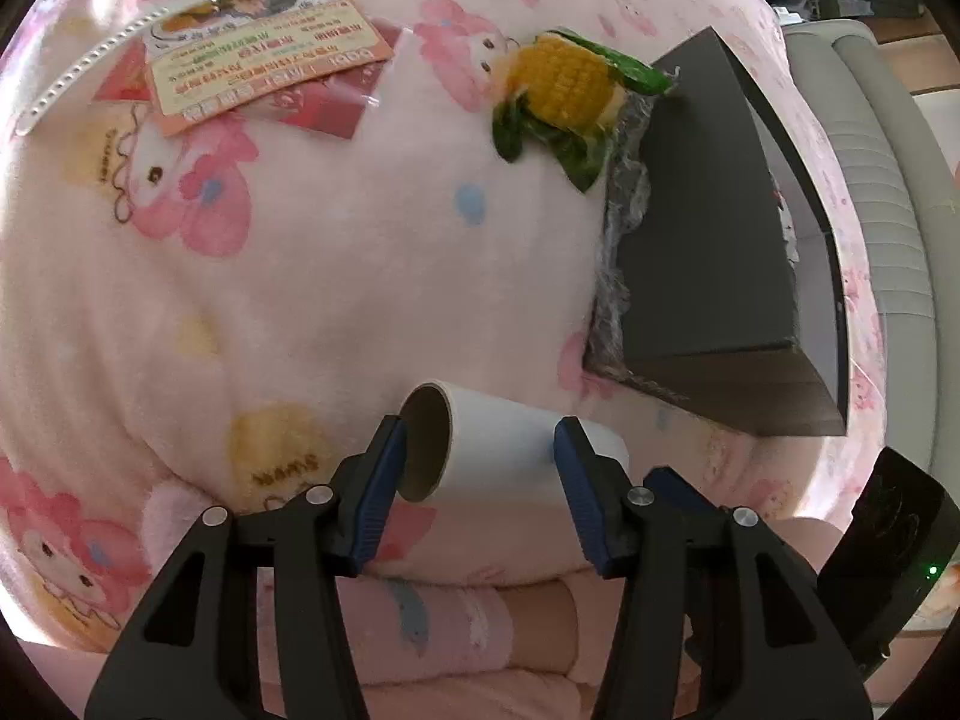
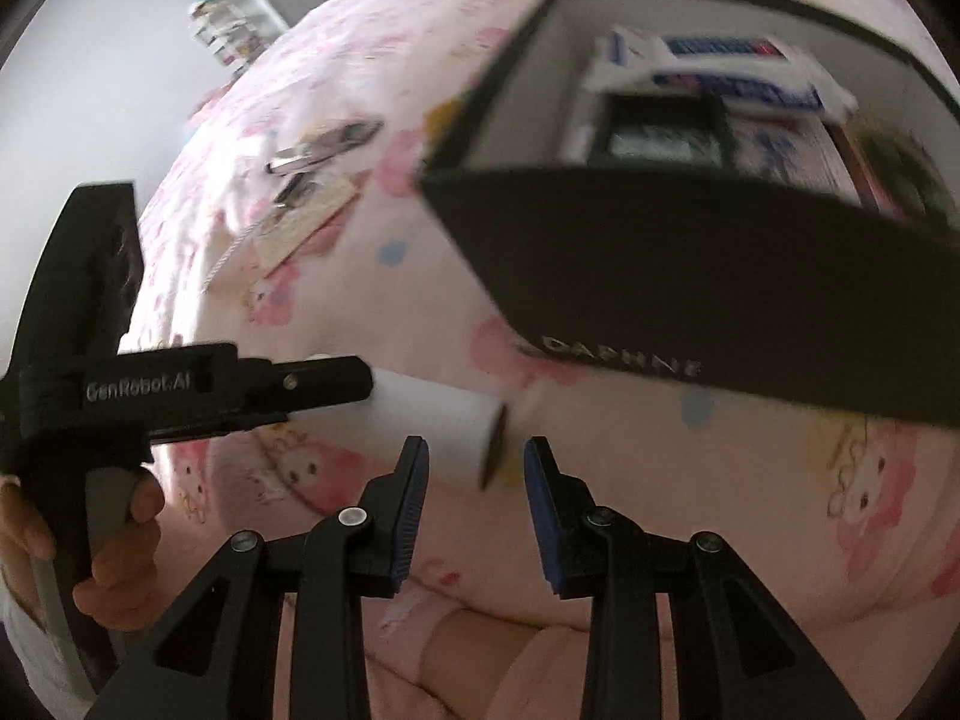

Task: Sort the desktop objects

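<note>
Both your wrist views look steeply down, close over the blanket, sharing the black box.

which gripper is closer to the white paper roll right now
Left. The left gripper straddles the white paper roll, a pad at each side. The right gripper hangs open just off its end.
</note>
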